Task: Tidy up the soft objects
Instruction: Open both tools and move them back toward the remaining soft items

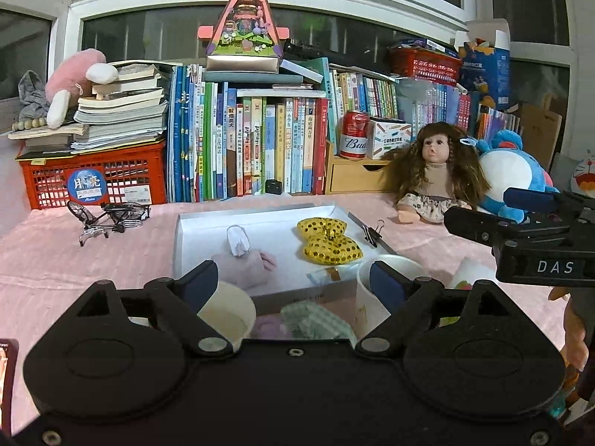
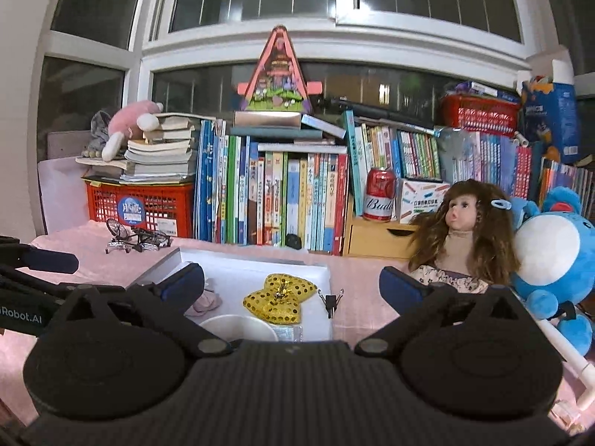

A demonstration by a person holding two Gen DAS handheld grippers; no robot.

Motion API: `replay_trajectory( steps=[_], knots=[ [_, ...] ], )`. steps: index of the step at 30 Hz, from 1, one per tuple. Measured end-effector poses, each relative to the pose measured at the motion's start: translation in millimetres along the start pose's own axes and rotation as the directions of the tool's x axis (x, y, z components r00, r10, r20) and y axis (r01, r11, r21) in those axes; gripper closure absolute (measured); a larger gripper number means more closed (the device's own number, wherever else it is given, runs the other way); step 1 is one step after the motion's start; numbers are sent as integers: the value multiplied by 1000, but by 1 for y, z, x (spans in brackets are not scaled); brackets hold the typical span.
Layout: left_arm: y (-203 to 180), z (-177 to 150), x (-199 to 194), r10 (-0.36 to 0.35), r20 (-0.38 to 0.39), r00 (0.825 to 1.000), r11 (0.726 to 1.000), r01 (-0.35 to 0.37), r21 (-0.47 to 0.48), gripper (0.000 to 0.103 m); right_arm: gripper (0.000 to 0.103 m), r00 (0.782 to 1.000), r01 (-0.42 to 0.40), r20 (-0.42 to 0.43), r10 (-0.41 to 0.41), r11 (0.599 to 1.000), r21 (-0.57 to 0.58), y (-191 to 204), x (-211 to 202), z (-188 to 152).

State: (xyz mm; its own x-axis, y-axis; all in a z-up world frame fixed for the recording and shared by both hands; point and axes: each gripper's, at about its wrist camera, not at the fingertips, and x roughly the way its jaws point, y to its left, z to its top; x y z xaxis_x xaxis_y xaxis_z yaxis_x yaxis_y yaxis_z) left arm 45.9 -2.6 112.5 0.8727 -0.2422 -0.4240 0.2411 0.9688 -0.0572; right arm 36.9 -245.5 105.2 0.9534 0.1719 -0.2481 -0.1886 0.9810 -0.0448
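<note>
From my left claw [image 1: 293, 282] I lose much of the near scene behind its own black body: a cream paper cup [image 1: 230, 312] at seven o'clock and a white paper cup [image 1: 372, 297] at five o'clock are both cut off by the fingers, and a green-checked soft bundle [image 1: 316, 321] with something lilac beside it shows only as a strip between them; I cannot tell what those are. The jaws stand wide with nothing gripped.

My right claw [image 2: 292, 290] is spread wide too, empty, and its body hides the near edge of the shallow white cardboard tray [image 2: 260, 265] and most of a white cup [image 2: 238, 325].

In that tray, on the pink-clothed bench [image 1: 74, 260], lies the gold sequinned fabric bow [image 1: 329, 239]. From the left view its long axis runs from eleven o'clock to five o'clock, lying flat, one lobe toward the books. Left of it, at nine o'clock, sits a pale pink soft pouch with a white tag [image 1: 245, 260], partly covered by my left finger; its shape is hard to make out.

A black binder clip [image 1: 373, 232] lies just beside the tray's right wall. The brown-haired doll [image 1: 433, 171] sits upright at two o'clock, leaning on a blue and white plush [image 1: 509, 174].
</note>
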Motion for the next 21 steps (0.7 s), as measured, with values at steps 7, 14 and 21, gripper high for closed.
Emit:
replay_trajectory(
  steps=[7,14,21],
  knots=[
    [-4,-20,-14,3,26,1000,1000,-3,9,9,0,999,15,32,-16,1000,16,2,-14,-17],
    [-9,-42,-16,27,24,999,999,-27,19,7,0,998,38,57,-40,999,30,2,-25,-35],
    [-9,-59,-12,37,18,999,999,-37,16,7,0,996,67,57,-69,996,51,-4,-29,-48]
  ],
)
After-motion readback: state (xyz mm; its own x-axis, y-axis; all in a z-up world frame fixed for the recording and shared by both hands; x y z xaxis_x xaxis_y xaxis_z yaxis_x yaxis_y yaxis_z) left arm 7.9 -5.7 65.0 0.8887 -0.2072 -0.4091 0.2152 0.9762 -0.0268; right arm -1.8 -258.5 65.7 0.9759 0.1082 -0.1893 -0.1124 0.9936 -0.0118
